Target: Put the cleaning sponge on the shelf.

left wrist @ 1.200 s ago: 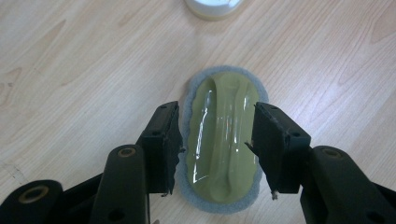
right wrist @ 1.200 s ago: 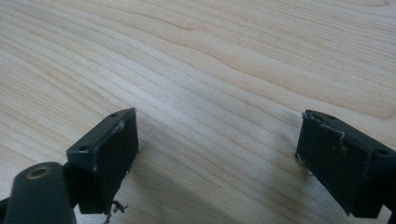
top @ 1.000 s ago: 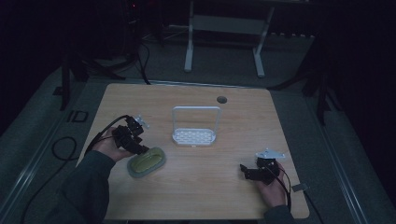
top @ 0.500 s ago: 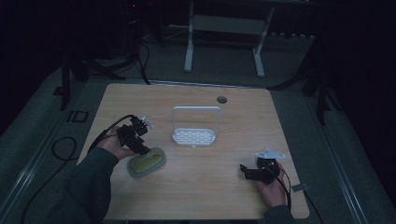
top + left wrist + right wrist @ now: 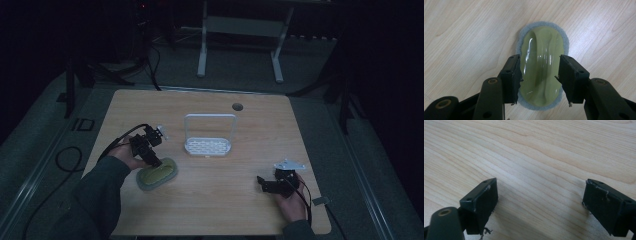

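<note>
High view first: the left claw (image 5: 151, 159) has crept in toward the green scrubber (image 5: 157, 173) over the last moment and now sits right at its near-left end, which reads to me as the reach finished and the pinch about to come. That scrubber lies on the counter (image 5: 210, 210), just left and nearer than the white rack (image 5: 208, 146), its long axis slanting from near-left up toward the rack. Well to the right of the rack, the right claw (image 5: 261, 183) rests low by the counter's near edge, idle, I'd say

Left gripper view: the scrubber (image 5: 541, 67) runs straight away from the camera, long axis in line with the claw (image 5: 539, 75), glossy ridge on top, grey felt rim around it. Both jaws straddle its near half, apart and not yet pressing its sides

Right gripper view: the right claw (image 5: 540, 202) stands wide apart over bare wood, nothing between
</note>
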Action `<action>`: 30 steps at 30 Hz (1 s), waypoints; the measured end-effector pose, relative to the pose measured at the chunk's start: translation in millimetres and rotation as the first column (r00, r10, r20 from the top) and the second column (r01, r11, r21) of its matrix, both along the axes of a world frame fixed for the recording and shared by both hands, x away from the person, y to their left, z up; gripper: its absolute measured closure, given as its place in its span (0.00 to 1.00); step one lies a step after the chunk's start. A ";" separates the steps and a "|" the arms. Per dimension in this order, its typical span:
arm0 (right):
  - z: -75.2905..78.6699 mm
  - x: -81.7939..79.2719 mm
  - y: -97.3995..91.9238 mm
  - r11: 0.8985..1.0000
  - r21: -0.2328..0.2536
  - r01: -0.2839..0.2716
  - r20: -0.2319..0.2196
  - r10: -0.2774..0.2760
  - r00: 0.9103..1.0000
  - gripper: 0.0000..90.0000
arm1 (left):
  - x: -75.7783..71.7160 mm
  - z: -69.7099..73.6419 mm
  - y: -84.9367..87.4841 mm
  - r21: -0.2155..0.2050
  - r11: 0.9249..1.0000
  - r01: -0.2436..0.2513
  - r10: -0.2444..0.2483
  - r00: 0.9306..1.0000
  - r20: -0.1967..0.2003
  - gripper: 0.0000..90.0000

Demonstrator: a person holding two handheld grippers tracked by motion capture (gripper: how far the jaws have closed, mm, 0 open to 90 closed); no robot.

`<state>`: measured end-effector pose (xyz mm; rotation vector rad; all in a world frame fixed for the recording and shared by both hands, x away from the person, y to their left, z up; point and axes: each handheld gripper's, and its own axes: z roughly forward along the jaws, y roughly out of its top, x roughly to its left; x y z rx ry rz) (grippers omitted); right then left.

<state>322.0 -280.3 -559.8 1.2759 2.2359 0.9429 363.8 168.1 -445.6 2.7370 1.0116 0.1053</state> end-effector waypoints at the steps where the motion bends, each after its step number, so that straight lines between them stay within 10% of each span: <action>1: 0.0 0.0 0.0 1.000 0.000 0.000 0.000 0.000 1.000 0.14 | 0.9 -0.5 -0.5 0.006 1.000 0.008 -0.008 1.000 -0.004 0.58; 30: 0.0 -0.1 0.1 1.000 0.001 0.001 -0.002 -0.001 1.000 0.14 | 14.4 -18.8 -9.1 0.059 0.997 0.046 -0.040 0.993 -0.112 0.59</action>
